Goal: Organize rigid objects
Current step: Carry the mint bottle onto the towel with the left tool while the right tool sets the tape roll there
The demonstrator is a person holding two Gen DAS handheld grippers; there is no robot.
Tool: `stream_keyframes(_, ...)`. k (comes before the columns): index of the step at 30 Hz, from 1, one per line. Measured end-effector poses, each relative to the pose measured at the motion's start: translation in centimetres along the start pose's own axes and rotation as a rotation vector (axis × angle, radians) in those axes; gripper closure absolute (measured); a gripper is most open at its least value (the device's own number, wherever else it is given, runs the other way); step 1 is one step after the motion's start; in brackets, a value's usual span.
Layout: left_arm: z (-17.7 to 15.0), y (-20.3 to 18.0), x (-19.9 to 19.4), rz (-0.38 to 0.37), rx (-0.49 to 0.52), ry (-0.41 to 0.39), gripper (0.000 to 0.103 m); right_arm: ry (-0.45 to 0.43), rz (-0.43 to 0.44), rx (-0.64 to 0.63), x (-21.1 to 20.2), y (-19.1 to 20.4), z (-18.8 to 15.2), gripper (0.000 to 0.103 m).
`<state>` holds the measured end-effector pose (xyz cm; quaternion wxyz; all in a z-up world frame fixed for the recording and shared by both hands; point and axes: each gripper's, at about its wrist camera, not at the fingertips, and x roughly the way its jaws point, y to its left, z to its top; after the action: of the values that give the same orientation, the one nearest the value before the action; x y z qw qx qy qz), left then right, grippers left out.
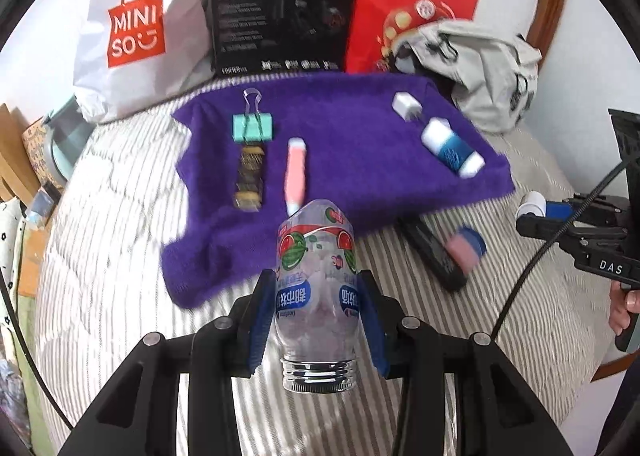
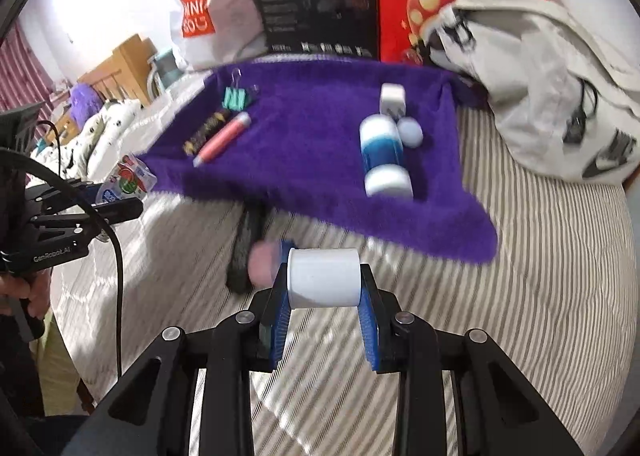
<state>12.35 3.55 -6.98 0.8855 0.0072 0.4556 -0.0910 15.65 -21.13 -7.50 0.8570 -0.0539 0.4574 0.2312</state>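
— two grippers, both loaded: our left gripper point(image 1: 316, 320) is clamped on a clear plastic bottle with a watermelon label point(image 1: 316, 280), threaded neck toward the camera, held above the striped bed cover point(image 1: 120, 256).
— and our right gripper point(image 2: 325, 284) squeezes a small white cylinder point(image 2: 323, 278) sideways between its blue pads point(image 2: 280, 312), near the front edge of the purple fleece towel point(image 2: 320, 143).
— on that towel we see a mint binder clip point(image 1: 252, 127), a dark patterned bar point(image 1: 250, 179) just below it, and a pink pen-like tube point(image 1: 296, 171) beside the bar.
— further right lie a white plug adapter point(image 2: 392, 97), a blue and white bottle on its side point(image 2: 382, 155) and a pale ball point(image 2: 411, 131) touching it.
— off the towel, a black flat object point(image 1: 434, 252) rests on the bed with a blurred pink and blue item point(image 1: 466, 248) on it.
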Motion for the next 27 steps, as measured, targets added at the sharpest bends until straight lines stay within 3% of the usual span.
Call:
stream_keyframes(7,3.0,1.7,0.6,0.009,-0.011,-0.025,0.064,-0.029,0.020,-0.012,1.4,0.2,4.8,0.072)
stream_keyframes(12,3.8,2.5,1.4,0.007,-0.019,-0.026,0.064,0.025,0.030,-0.006,5.1,0.0,7.6,0.072)
stream_keyframes(19,4.1,3.3,2.4,-0.013,-0.032,-0.022,0.064,0.134,-0.017,-0.031,9.4,0.4,8.3,0.072)
stream_keyframes(27,4.4,4.8,3.1,-0.016,-0.054,-0.020,0.064,0.157,-0.050,-0.059,10.3,1.0,8.1,0.072)
